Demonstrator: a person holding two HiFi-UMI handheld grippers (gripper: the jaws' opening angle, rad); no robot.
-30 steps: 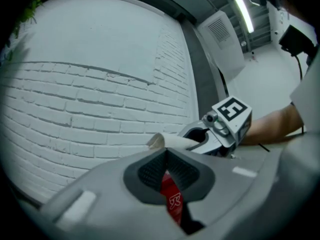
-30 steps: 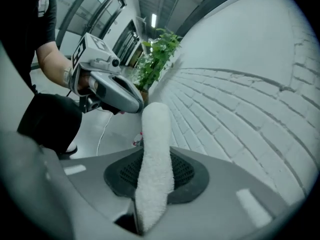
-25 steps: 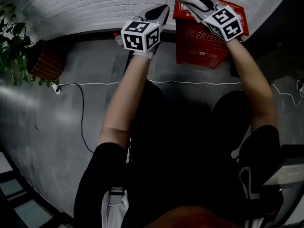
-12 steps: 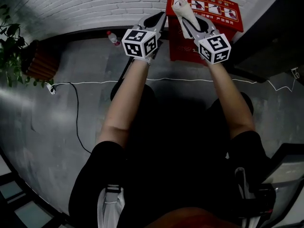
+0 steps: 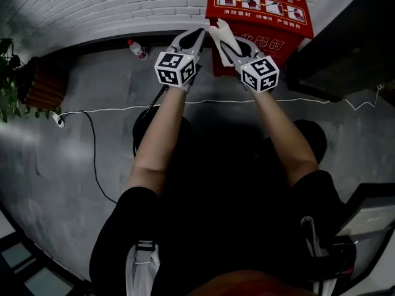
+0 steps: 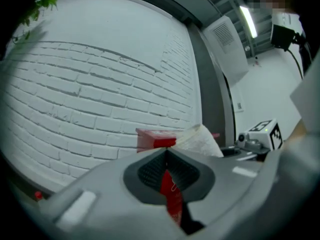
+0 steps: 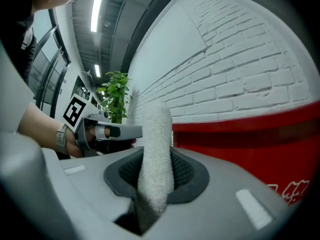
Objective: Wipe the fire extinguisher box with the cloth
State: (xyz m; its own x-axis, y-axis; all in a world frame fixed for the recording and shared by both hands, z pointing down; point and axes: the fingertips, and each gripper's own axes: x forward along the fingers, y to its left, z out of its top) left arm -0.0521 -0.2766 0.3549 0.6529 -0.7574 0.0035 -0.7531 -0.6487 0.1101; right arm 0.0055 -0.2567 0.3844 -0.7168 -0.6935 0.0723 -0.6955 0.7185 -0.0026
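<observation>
Head view: left gripper [image 5: 199, 34] and right gripper [image 5: 226, 44] are held side by side, both aimed at the red metal fire extinguisher box [image 5: 271, 8], which stands on the grey concrete floor [image 5: 92, 110] against the white painted brick wall [image 5: 111, 5].

Right gripper view only: the jaws pinch a white towelling cloth [image 7: 156, 134], which stands up as a rolled strip just left of the box [image 7: 250, 144] (contact unclear).

Left gripper view only: the left gripper [image 6: 166, 154] has its jaw tips pressed together with nothing between them, and the box shows red behind.

Floor, head view only: a clear plastic bottle [image 5: 137, 49] at the wall, a thin white cable [image 5: 123, 109], and a green potted plant [image 5: 8, 85] far left.
</observation>
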